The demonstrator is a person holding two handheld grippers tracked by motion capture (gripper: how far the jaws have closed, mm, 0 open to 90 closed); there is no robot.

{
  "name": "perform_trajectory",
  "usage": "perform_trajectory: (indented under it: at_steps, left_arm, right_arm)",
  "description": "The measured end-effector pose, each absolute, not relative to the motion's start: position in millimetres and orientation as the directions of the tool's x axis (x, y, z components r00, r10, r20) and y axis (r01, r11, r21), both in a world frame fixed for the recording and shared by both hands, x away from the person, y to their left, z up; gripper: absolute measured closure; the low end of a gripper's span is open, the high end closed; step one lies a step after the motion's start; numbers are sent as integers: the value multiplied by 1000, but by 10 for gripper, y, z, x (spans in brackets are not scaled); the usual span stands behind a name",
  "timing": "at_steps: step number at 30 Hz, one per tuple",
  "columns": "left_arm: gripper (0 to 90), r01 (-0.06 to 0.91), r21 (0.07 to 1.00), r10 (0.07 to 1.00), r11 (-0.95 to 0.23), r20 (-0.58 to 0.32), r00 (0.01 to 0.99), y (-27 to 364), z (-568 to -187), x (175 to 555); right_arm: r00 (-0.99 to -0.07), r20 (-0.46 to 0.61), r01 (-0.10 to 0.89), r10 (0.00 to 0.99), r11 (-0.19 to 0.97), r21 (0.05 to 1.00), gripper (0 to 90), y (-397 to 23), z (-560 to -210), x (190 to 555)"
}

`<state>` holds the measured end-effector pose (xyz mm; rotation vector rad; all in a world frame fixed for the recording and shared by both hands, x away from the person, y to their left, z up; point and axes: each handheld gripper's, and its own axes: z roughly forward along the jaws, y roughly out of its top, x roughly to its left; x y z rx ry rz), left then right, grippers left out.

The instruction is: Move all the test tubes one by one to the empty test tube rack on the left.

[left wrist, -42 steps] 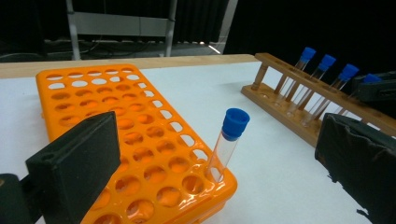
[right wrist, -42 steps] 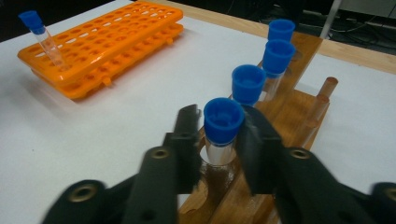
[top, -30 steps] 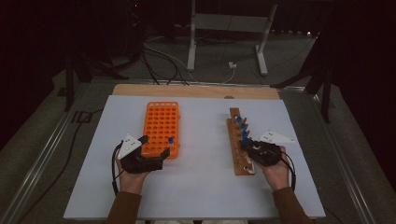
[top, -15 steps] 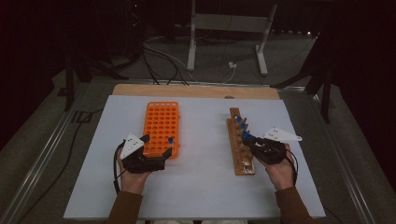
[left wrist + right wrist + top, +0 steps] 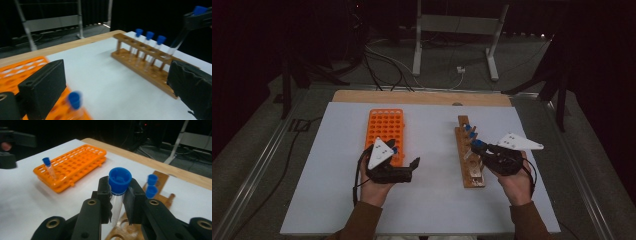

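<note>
Currently: one capped tube (image 5: pixel 117 192) is clamped in the right gripper (image 5: pixel 119 195) above the wooden rack (image 5: pixel 469 160); left gripper (image 5: pixel 112 85) is held apart, empty, beside the orange rack (image 5: pixel 384 131).

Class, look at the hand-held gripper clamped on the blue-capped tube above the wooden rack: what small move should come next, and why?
Probably lift a little more. The right hand-held gripper is shut on the blue-capped tube just under the cap, yet in the left gripper view the tube's lower end looks barely clear of the wooden rack. Once free, it could go toward the orange rack, where one tube stands.
</note>
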<state>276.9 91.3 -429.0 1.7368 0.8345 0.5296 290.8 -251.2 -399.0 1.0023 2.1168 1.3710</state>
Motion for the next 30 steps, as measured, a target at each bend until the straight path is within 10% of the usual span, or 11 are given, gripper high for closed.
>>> perform_trajectory:
  at_steps: [14,21,30]
  left_arm:
    - [150,240,936,623,-257,-30,782,193,-4392,2806]
    - [504,220,930,557,-294,-20,830,27,-4437,2826]
    - [690,220,926,522,-307,-29,852,-27,-4483,2849]
  right_arm:
    - [-727,107,368,679,253,895,766,-2275,-4037,2873]
    - [-756,123,373,643,269,888,765,-2166,-4064,2852]
    - [-768,141,385,625,275,881,766,-2116,-4107,2859]
